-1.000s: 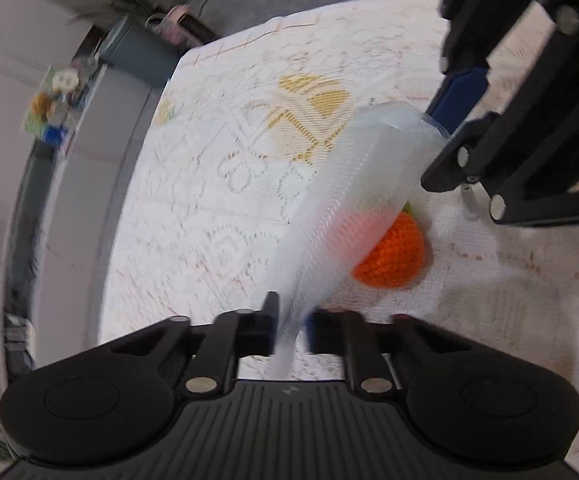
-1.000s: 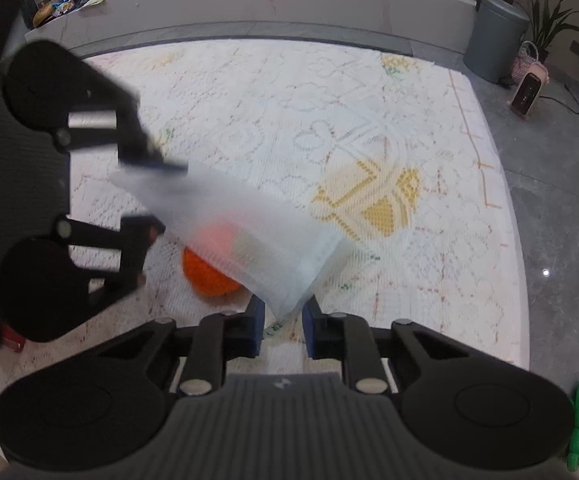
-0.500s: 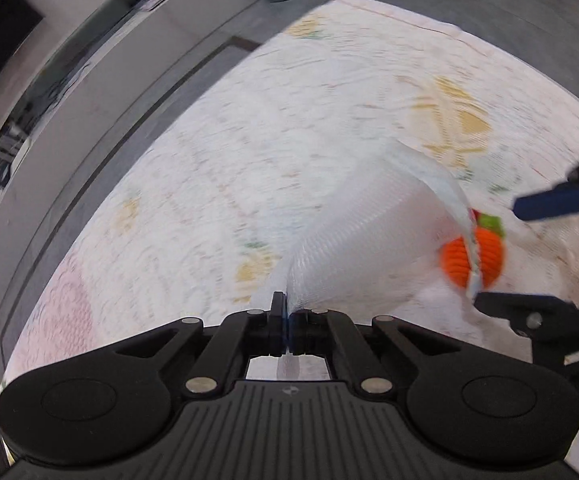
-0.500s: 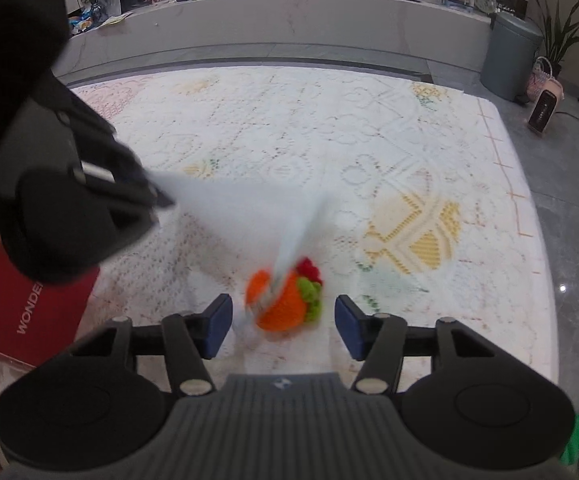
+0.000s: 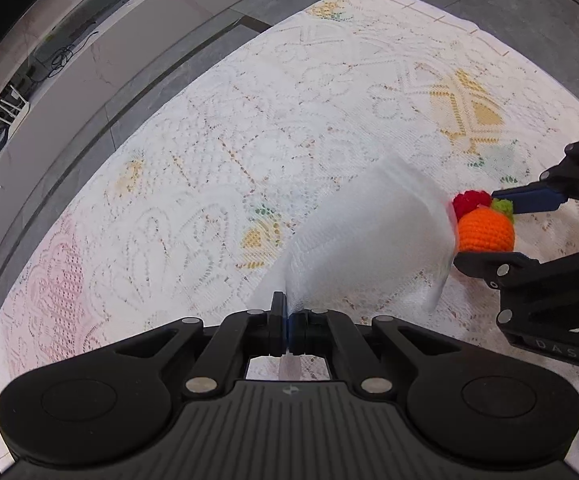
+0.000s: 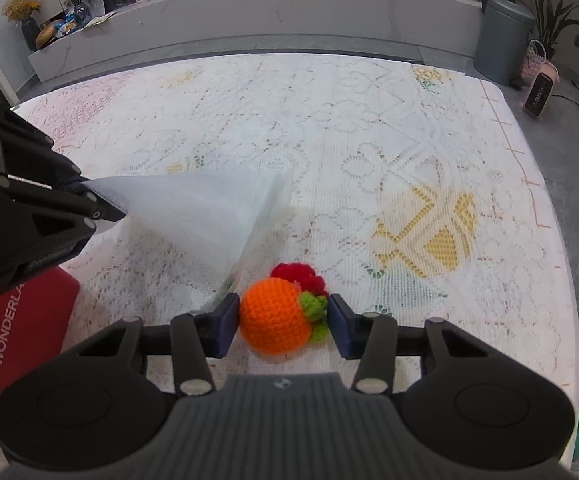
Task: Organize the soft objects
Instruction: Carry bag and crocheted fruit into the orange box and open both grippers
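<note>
The left tool [image 5: 288, 330] is clamped on one corner of the white mesh bag [image 5: 369, 240], which fans out toward the right of the left wrist frame above the lace-covered desk [image 5: 209, 160]. The right tool [image 6: 283, 322] has its fingers apart, one on each side of the orange crocheted fruit [image 6: 275, 320], low in the centre of the right wrist frame, just beside the bag's mouth. A red book [image 6: 17, 320] lies at lower left.

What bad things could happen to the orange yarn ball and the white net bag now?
1. The right hand-held gripper is open around the orange crochet ball, so the ball could roll away if bumped.
2. The left hand-held gripper pinches only one corner of the white mesh bag, so the limp bag's mouth may sag closed.
3. The red crochet piece sits right behind the ball and could get knocked.
</note>
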`<action>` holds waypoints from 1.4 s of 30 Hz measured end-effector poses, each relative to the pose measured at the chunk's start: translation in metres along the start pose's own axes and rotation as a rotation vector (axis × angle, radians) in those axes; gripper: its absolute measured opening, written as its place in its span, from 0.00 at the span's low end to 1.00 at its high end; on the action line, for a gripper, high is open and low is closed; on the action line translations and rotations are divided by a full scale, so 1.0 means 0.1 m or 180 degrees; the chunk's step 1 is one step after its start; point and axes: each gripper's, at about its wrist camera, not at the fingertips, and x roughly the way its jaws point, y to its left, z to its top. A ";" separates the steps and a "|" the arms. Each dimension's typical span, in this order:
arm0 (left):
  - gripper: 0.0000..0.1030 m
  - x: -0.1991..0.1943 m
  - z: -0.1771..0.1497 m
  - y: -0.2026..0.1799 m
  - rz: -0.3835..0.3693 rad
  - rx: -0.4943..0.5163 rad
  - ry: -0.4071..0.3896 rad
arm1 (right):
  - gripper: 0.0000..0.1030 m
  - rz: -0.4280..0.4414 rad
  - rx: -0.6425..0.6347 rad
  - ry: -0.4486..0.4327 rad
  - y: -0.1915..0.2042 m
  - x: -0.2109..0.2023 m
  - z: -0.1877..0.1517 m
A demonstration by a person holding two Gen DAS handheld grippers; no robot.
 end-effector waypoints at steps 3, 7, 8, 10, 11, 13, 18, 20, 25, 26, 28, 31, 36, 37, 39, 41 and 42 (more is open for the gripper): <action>0.01 -0.09 -0.02 0.01 -0.0015 -0.0043 -0.0064 | 0.44 -0.0007 0.0003 -0.0013 0.02 -0.06 0.00; 0.01 -0.34 -0.08 0.04 -0.0044 -0.0092 -0.0229 | 0.44 -0.0005 0.0011 -0.0071 0.05 -0.24 -0.02; 0.01 -0.42 -0.11 0.05 -0.0046 -0.0113 -0.0289 | 0.44 -0.0013 0.0013 -0.0085 0.07 -0.30 -0.04; 0.01 -0.60 -0.18 0.08 -0.0065 -0.0173 -0.0419 | 0.44 -0.0006 0.0058 -0.0123 0.10 -0.43 -0.10; 0.01 -0.70 -0.22 0.10 -0.0075 -0.0205 -0.0490 | 0.44 0.0009 0.0101 -0.0153 0.11 -0.50 -0.14; 0.01 -0.88 -0.31 0.13 -0.0079 -0.0256 -0.0613 | 0.44 0.0043 0.0172 -0.0219 0.15 -0.65 -0.22; 0.01 -1.29 -0.63 0.28 -0.0064 -0.0459 -0.0847 | 0.44 0.0116 0.0230 -0.0434 0.33 -1.07 -0.42; 0.01 -1.43 -0.78 0.35 -0.0072 -0.0560 -0.0909 | 0.44 0.0211 0.0249 -0.0505 0.43 -1.23 -0.47; 0.01 -1.75 -1.20 0.56 0.0031 -0.0676 -0.1003 | 0.44 0.0398 0.0092 -0.0666 0.80 -1.55 -0.56; 0.01 -1.80 -1.29 0.60 0.0060 -0.0689 -0.1011 | 0.44 0.0442 0.0061 -0.0704 0.88 -1.62 -0.56; 0.01 -1.89 -1.47 0.71 0.0124 -0.0712 -0.1012 | 0.44 0.0546 0.0003 -0.0784 1.04 -1.72 -0.56; 0.01 -1.99 -1.73 0.89 0.0244 -0.0773 -0.0988 | 0.44 0.0725 -0.0072 -0.0853 1.30 -1.83 -0.53; 0.01 -2.02 -2.12 1.27 0.0456 -0.1012 -0.0878 | 0.44 0.0970 -0.0231 -0.0921 1.83 -1.88 -0.45; 0.01 -2.00 -2.19 1.35 0.0494 -0.1065 -0.0846 | 0.44 0.1034 -0.0248 -0.0924 1.94 -1.88 -0.43; 0.01 -1.97 -2.34 1.49 0.0583 -0.1159 -0.0779 | 0.44 0.1181 -0.0300 -0.0907 2.17 -1.86 -0.40; 0.01 -1.93 -2.47 1.63 0.0671 -0.1245 -0.0711 | 0.44 0.1270 -0.0383 -0.0885 2.42 -1.82 -0.37; 0.01 -1.89 -2.53 1.71 0.0703 -0.1302 -0.0669 | 0.44 0.1302 -0.0422 -0.0864 2.54 -1.78 -0.35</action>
